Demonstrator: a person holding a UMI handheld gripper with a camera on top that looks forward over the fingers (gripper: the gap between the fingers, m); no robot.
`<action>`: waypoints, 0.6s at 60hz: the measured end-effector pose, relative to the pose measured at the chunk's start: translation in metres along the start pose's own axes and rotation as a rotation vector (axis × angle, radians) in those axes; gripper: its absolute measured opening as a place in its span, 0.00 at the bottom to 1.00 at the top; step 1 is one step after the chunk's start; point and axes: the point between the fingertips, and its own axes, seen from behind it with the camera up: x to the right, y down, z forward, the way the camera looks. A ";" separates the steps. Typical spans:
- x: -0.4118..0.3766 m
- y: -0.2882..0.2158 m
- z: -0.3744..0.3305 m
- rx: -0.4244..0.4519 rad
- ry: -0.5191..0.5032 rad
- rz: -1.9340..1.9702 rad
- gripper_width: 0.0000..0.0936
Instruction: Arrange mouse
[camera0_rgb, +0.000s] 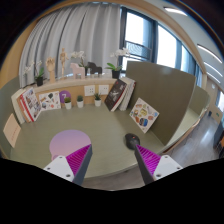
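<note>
The gripper (108, 160) hovers over a pale green tabletop (105, 125), its pink-padded fingers (76, 160) spread apart with nothing between them. A round lilac mouse pad (68, 141) lies just ahead of the left finger. Picture books (33, 103) lean beyond; no mouse is visible.

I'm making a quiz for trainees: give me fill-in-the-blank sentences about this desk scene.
The claw holds nothing; its fingers stand ____.
The lilac mat just ahead of the fingers is ____ in shape.
Beyond the table, daylight enters through the ____.
Missing: open; round; windows.
</note>
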 end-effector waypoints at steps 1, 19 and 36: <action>0.000 0.008 0.006 -0.007 -0.006 -0.002 0.92; 0.057 0.114 0.087 -0.190 -0.030 -0.040 0.92; 0.107 0.120 0.165 -0.261 -0.079 -0.030 0.90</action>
